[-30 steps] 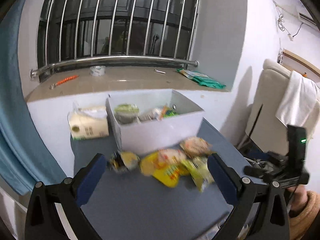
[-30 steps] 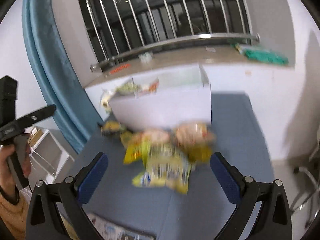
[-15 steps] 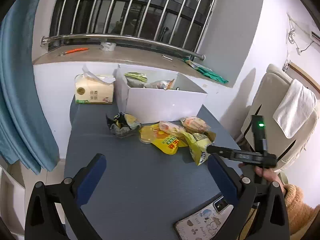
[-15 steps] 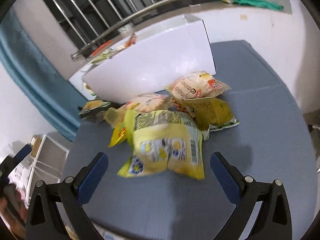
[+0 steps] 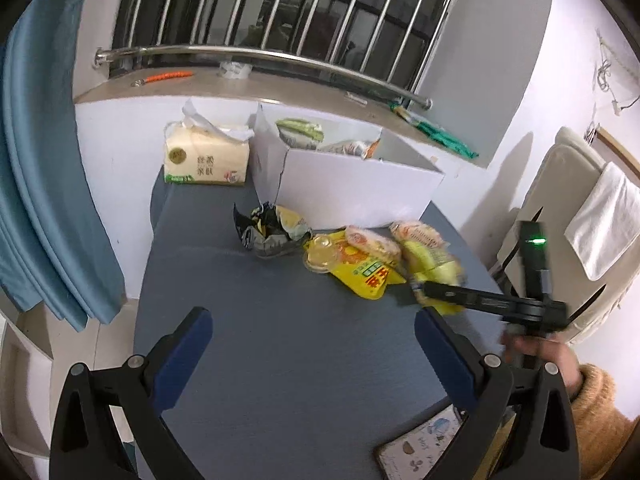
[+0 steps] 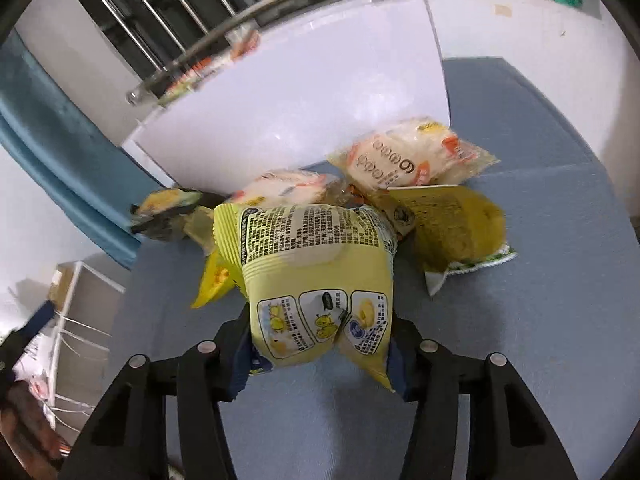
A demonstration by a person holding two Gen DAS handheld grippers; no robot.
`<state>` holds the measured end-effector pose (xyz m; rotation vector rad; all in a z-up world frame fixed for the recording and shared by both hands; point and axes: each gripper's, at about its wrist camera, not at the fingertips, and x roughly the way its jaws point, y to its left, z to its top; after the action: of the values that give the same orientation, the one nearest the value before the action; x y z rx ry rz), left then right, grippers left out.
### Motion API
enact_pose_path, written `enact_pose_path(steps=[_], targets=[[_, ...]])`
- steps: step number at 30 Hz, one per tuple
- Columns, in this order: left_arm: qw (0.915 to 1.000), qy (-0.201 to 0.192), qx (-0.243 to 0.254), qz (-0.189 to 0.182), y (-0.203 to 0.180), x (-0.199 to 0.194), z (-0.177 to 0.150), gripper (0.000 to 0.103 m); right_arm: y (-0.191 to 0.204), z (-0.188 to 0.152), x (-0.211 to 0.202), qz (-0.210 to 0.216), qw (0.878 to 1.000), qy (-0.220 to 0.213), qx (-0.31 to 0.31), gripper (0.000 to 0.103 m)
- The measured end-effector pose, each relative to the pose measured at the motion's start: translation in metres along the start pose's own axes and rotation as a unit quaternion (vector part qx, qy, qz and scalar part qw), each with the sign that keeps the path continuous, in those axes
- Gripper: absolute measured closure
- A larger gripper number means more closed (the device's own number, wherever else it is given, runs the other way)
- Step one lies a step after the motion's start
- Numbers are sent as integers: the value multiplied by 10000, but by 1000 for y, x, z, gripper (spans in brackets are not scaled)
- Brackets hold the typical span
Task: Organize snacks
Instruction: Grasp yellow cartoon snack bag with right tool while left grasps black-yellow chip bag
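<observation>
While my left gripper (image 5: 308,356) hangs wide open and empty over the blue worktop (image 5: 280,360), I see my right gripper (image 6: 320,354) closing, pads pressing the pale yellow snack bag (image 6: 316,280) before the white box (image 6: 280,120)

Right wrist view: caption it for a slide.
Right hand-held gripper closing on a yellow bag before the white box.

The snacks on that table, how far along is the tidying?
A few packets already sit in the white box. In hand: the right gripper is closing on a pale yellow bag, which is between its jaws. Left on the blue table: a crumpled dark wrapper, a yellow pouch and several more. The left gripper is open and empty.
</observation>
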<state>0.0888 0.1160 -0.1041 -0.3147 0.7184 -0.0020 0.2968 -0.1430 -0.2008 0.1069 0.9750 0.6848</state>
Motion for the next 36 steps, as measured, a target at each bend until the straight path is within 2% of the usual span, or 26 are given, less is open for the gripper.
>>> enact_pose_path(steps=[10, 13, 15, 17, 19, 21, 23, 24, 25, 26, 28, 30, 32, 36], targets=[[9978, 384, 330, 437, 8, 78, 42, 0, 0, -24, -71, 436, 9978, -495, 98, 44], [9978, 500, -50, 439, 22, 100, 56, 0, -4, -28, -87, 457, 9968, -650, 96, 44], [9955, 598, -667, 307, 36, 112, 62, 0, -4, -31, -94, 433, 9965, -708, 66, 44], [9899, 633, -1232, 295, 48, 123, 67, 0, -5, -35, -101, 498, 9961, -727, 63, 44], [9840, 642, -1605, 441, 55, 131, 68, 0, -3, -36, -101, 520, 9959, -733, 60, 44], [9712, 731, -2213, 491, 65, 142, 67, 0, -3, -36, -100, 533, 9959, -730, 55, 44], [9556, 818, -2811, 344, 76, 152, 63, 1, -3, -35, -98, 564, 9958, -716, 57, 44], [9489, 862, -3021, 299, 79, 157, 60, 1, -4, -36, -97, 568, 9958, -712, 50, 44], [9456, 903, -3112, 274, 80, 161, 59, 2, -4, -36, -96, 569, 9959, -701, 51, 44], [9485, 892, -3017, 373, 77, 164, 60, 3, -5, -37, -97, 576, 9959, -699, 56, 44], [9526, 961, -2866, 338, 72, 170, 60, 35, -7, -38, -96, 597, 9958, -694, 81, 44], [9549, 893, -2825, 174, 71, 171, 57, 41, -10, -38, -94, 605, 9959, -663, 110, 43], [9613, 776, -2642, -31, 68, 164, 51, 44, -12, -40, -94, 640, 9957, -657, 150, 43], [9856, 255, -1650, 253, 43, 126, 44, 44, -15, -41, -96, 628, 9955, -697, 121, 43]])
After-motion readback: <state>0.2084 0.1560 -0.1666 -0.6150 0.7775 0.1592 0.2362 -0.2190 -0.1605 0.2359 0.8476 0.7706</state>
